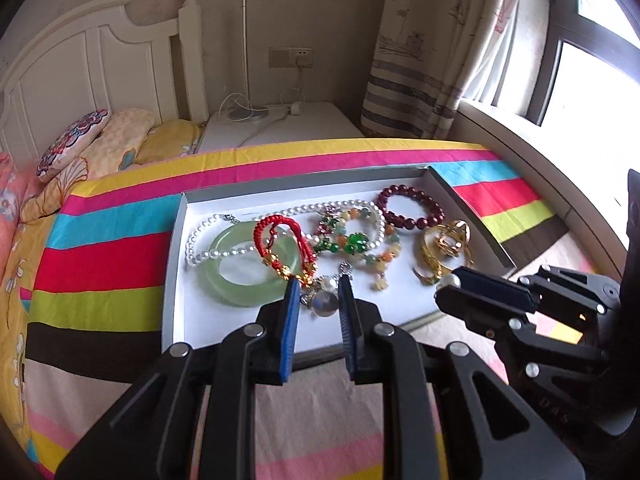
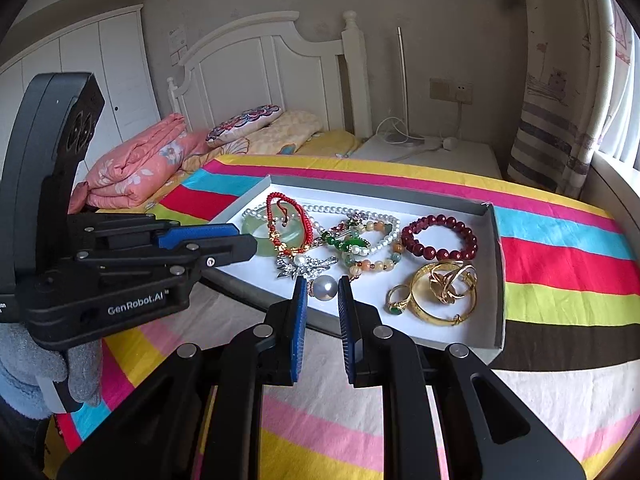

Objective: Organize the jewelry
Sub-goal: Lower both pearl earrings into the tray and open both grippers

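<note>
A shallow white tray [image 1: 192,320] [image 2: 452,332] lies on the striped bed and holds jewelry: a green jade bangle [image 1: 224,284] [image 2: 266,242], a red cord bracelet [image 1: 280,226] [image 2: 280,204], a white pearl necklace [image 1: 200,240], a mixed bead bracelet [image 1: 352,244] [image 2: 372,266], a dark red bead bracelet [image 1: 412,204] [image 2: 440,238], gold bangles and rings [image 1: 444,248] [image 2: 444,292], and a pearl brooch [image 1: 324,300] [image 2: 324,288]. My left gripper [image 1: 319,284] is open, its fingers either side of the brooch. My right gripper [image 2: 322,286] is open just before the pearl.
The striped blanket [image 1: 100,264] covers the bed. Pillows [image 1: 76,142] and a folded pink quilt [image 2: 136,168] lie near the white headboard [image 2: 256,68]. A white nightstand [image 1: 280,124] with a lamp and cables stands behind. A curtain [image 1: 432,52] and window are at right.
</note>
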`<act>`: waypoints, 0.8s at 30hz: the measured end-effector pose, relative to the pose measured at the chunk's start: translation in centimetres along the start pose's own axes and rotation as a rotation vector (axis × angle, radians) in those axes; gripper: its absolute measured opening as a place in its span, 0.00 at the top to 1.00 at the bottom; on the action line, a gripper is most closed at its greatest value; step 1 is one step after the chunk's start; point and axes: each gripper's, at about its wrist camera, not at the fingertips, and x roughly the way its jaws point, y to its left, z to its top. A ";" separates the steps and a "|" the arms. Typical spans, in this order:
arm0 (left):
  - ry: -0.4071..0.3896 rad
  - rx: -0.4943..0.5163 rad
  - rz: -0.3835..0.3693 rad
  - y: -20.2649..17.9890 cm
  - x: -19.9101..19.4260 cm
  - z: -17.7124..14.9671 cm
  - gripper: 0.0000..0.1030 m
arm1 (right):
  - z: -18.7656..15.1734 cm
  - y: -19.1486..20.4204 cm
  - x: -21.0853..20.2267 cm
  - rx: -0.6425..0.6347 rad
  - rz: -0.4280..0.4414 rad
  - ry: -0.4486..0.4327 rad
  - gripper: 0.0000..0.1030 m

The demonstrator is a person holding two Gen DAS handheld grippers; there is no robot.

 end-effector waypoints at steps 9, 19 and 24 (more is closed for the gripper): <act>-0.086 -0.095 0.065 1.2 1.9 -0.9 0.22 | 0.4 -2.2 2.7 0.126 0.020 0.022 0.70; -0.133 -0.104 0.182 1.6 0.2 -1.8 0.02 | -0.4 -2.6 0.2 0.185 -0.019 -0.075 0.28; -0.119 -0.064 0.263 1.1 0.2 -2.3 0.02 | -0.6 -1.2 -0.6 0.130 -0.126 -0.107 0.16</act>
